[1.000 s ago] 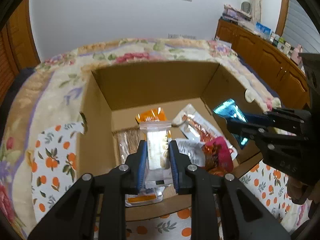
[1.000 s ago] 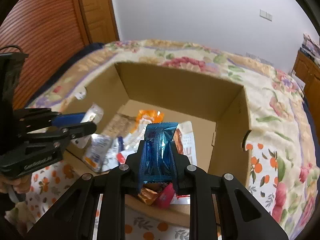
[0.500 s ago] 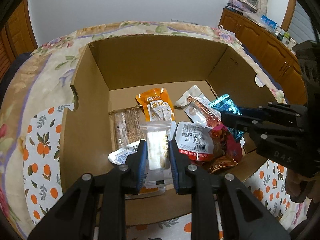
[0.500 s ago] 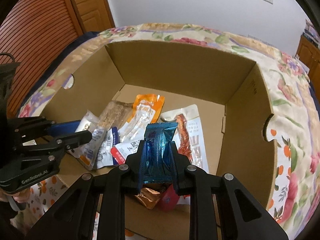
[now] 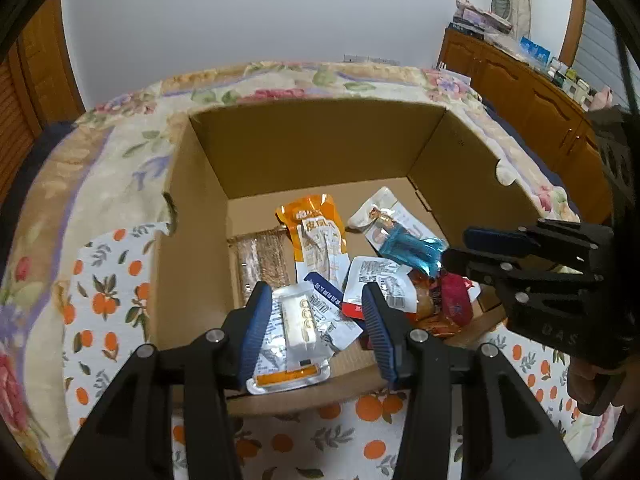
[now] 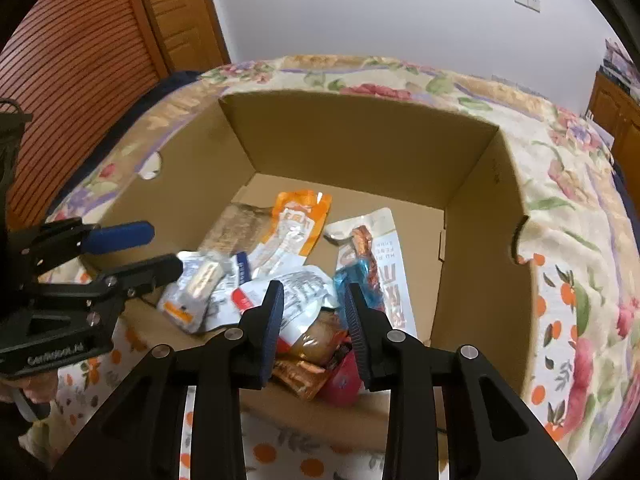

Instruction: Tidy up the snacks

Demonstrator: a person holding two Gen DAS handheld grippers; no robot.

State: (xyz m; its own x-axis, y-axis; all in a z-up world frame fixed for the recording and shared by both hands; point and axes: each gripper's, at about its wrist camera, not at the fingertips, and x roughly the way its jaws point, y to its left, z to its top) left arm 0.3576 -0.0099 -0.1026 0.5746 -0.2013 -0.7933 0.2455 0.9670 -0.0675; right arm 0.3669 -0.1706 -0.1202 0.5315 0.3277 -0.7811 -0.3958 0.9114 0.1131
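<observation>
An open cardboard box (image 5: 312, 152) (image 6: 360, 140) stands on a bed and holds several snack packets. My left gripper (image 5: 314, 308) is open above the box's near edge; a clear packet of pale biscuits (image 5: 296, 320) lies loose below and between its fingers. My right gripper (image 6: 314, 296) is open over the box's near side; the blue foil packet (image 6: 352, 284) (image 5: 412, 248) lies loose on the pile beside its right finger. An orange packet (image 5: 316, 228) (image 6: 300, 220) lies mid-box.
A floral quilt (image 5: 120, 168) and an orange-print cloth (image 5: 104, 280) lie around the box. A wooden cabinet (image 5: 532, 104) with clutter stands at the right. A wooden door and slatted wardrobe (image 6: 80, 60) stand at the left.
Both grippers have opened. The biscuit packet dropped from the left gripper and the blue foil packet from the right one; both now lie in the box.
</observation>
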